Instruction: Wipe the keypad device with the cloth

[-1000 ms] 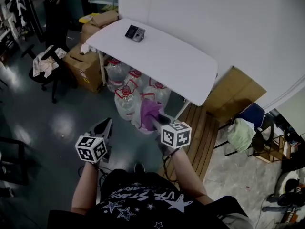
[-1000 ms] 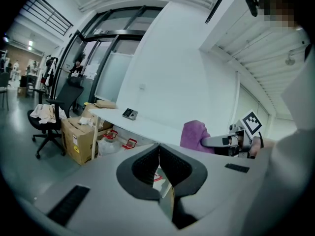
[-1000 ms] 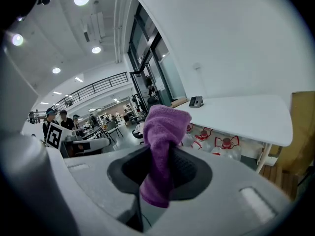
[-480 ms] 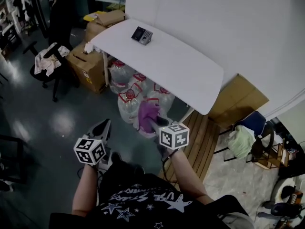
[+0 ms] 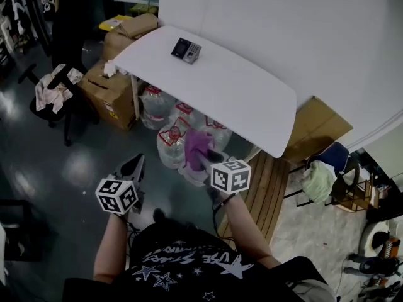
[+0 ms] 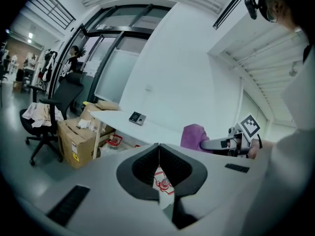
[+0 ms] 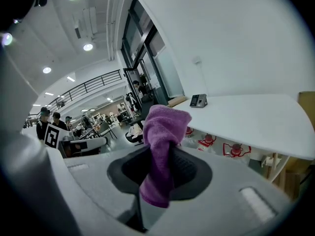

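Observation:
The keypad device (image 5: 186, 50) is a small dark unit with a grey keypad, standing near the far end of the white table (image 5: 252, 99); it also shows small in the left gripper view (image 6: 137, 118) and the right gripper view (image 7: 199, 101). My right gripper (image 5: 199, 155) is shut on a purple cloth (image 7: 162, 146), which bunches up out of its jaws. It hangs off the table's near edge, well short of the device. My left gripper (image 5: 134, 168) is shut and holds nothing, lower left, over the floor.
Several large water bottles (image 5: 171, 142) stand under the table. Cardboard boxes (image 5: 107, 87) and an office chair (image 5: 50, 96) with clothes on it sit at the left. A wooden pallet (image 5: 264, 181) lies on the floor at the right, and a white wall (image 5: 283, 30) backs the table.
The view has shifted a little: table and device sit slightly lower and nearer in frame. Both grippers hold about the same pose, the cloth still in the right one.

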`<action>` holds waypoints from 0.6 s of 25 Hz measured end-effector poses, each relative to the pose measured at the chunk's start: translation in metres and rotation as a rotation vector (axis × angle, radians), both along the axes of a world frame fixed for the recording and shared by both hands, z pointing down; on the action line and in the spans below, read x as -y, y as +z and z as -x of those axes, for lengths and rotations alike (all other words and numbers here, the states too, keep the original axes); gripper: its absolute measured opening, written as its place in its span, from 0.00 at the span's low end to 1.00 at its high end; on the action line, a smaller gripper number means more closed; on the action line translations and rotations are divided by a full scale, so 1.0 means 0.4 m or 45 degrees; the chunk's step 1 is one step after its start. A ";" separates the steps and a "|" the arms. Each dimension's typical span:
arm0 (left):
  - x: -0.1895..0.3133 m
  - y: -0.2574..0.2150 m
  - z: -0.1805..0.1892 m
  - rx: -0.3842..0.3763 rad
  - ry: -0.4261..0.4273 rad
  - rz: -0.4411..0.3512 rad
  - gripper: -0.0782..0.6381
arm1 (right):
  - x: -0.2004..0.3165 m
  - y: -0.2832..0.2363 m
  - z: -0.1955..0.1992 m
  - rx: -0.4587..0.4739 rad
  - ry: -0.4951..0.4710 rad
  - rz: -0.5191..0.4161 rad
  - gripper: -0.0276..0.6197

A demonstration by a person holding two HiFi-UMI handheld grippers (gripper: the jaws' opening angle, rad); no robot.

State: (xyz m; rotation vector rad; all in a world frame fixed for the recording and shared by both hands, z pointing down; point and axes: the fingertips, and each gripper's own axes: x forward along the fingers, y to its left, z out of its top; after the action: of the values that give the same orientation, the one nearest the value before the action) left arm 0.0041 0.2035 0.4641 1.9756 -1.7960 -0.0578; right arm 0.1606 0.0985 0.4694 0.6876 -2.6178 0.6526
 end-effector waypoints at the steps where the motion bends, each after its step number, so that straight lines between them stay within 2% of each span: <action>1: 0.008 0.003 0.026 -0.002 0.004 0.003 0.12 | 0.006 0.004 0.023 -0.004 0.008 0.000 0.19; 8: 0.038 0.021 0.182 -0.005 0.035 -0.010 0.12 | 0.039 0.023 0.158 -0.002 0.072 -0.006 0.19; 15: 0.064 0.032 0.286 -0.004 0.039 -0.006 0.12 | 0.068 0.045 0.215 -0.019 0.118 0.008 0.19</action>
State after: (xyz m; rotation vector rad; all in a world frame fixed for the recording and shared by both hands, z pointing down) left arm -0.1102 0.1778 0.4770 2.0045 -1.7650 -0.0552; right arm 0.0744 0.0715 0.4872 0.8127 -2.5817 0.6792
